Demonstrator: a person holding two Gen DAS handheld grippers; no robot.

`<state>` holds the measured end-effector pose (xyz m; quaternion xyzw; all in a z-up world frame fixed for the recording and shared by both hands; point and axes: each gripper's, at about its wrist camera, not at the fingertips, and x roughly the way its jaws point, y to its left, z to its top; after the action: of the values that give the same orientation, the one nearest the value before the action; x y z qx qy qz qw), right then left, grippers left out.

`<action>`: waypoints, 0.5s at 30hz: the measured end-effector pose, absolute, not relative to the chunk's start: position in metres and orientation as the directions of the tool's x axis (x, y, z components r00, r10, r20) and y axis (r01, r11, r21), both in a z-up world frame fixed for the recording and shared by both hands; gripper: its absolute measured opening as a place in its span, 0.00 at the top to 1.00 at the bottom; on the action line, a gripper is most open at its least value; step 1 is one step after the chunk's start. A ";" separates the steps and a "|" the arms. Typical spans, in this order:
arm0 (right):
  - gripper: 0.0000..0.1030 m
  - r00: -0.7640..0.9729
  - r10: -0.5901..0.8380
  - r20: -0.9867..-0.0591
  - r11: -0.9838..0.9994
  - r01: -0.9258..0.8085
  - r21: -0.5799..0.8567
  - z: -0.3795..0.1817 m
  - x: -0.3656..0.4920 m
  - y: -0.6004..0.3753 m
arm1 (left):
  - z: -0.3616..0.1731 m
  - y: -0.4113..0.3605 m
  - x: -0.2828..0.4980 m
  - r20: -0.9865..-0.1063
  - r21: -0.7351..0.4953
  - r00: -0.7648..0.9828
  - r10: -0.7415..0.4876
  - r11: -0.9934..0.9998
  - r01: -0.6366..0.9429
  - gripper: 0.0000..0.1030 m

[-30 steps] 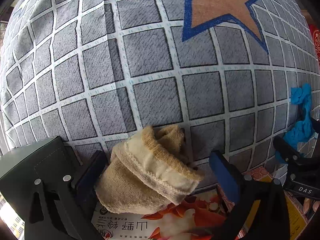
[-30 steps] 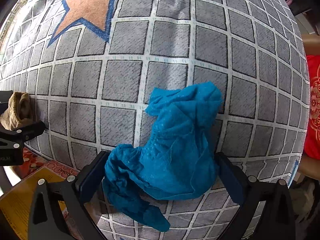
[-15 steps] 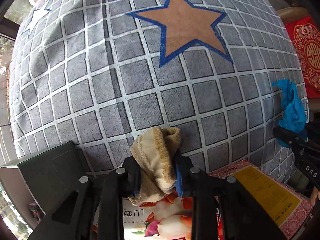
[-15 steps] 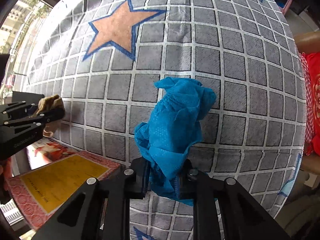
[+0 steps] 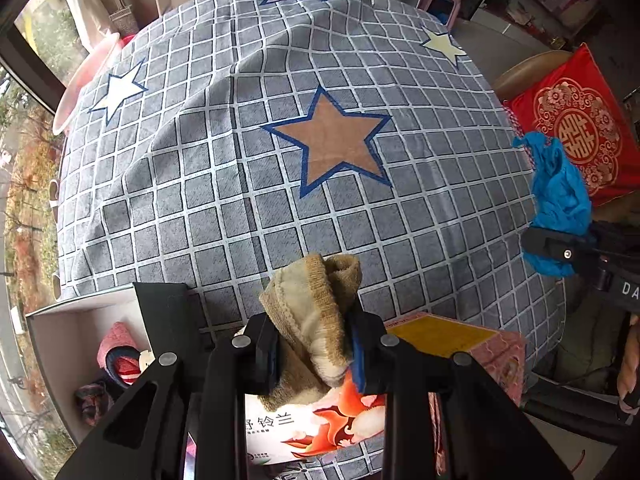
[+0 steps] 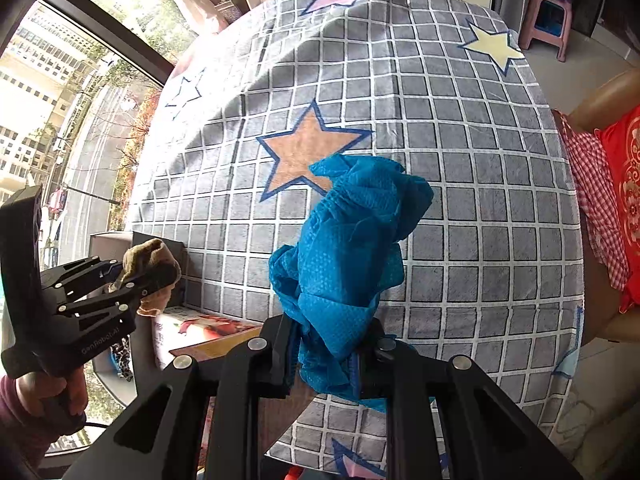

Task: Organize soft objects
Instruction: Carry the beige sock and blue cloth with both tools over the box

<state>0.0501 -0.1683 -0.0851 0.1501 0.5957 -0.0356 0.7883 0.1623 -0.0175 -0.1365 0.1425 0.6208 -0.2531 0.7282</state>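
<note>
My left gripper (image 5: 314, 354) is shut on a beige sock (image 5: 316, 316) and holds it above the near edge of the table (image 5: 224, 168) with its grey checked cloth. The sock also shows in the right wrist view (image 6: 150, 264), in the left gripper (image 6: 132, 280). My right gripper (image 6: 326, 356) is shut on a crumpled blue cloth (image 6: 348, 248) and holds it in the air above the table's near side. The blue cloth also shows at the right in the left wrist view (image 5: 558, 200).
An open box (image 5: 80, 344) with several soft items inside stands at the lower left, beside a flowered box (image 5: 448, 344) below the grippers. A chair with a red cushion (image 5: 572, 132) is to the right. A pink stool (image 6: 548, 12) stands beyond the table.
Both grippers closed on their items and lifted them off the cloth, pulling up and back so the whole table is in view.
</note>
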 end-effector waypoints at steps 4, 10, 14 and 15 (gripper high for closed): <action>0.80 0.301 0.133 -0.944 0.959 0.201 0.199 -0.074 0.058 -0.143 | -0.120 -0.003 0.142 -0.969 -0.125 0.110 -0.220 0.825 0.551 0.71; 0.80 0.307 0.135 -0.942 0.970 0.153 0.189 -0.061 0.044 -0.098 | -0.098 0.013 0.105 -0.959 -0.127 0.131 -0.251 0.795 0.594 0.71; 0.80 0.305 0.139 -0.942 0.973 0.135 0.187 -0.055 0.031 -0.073 | -0.088 0.026 0.083 -0.954 -0.129 0.136 -0.267 0.777 0.616 0.71; 0.80 0.306 0.141 -0.942 0.973 0.131 0.188 -0.054 0.028 -0.067 | -0.086 0.030 0.079 -0.953 -0.129 0.138 -0.270 0.773 0.621 0.71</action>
<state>0.0275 -0.0674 -0.0535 0.1154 0.5891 0.0031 0.7998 0.0791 0.0301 -0.0862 0.1506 0.5831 -0.3013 0.7393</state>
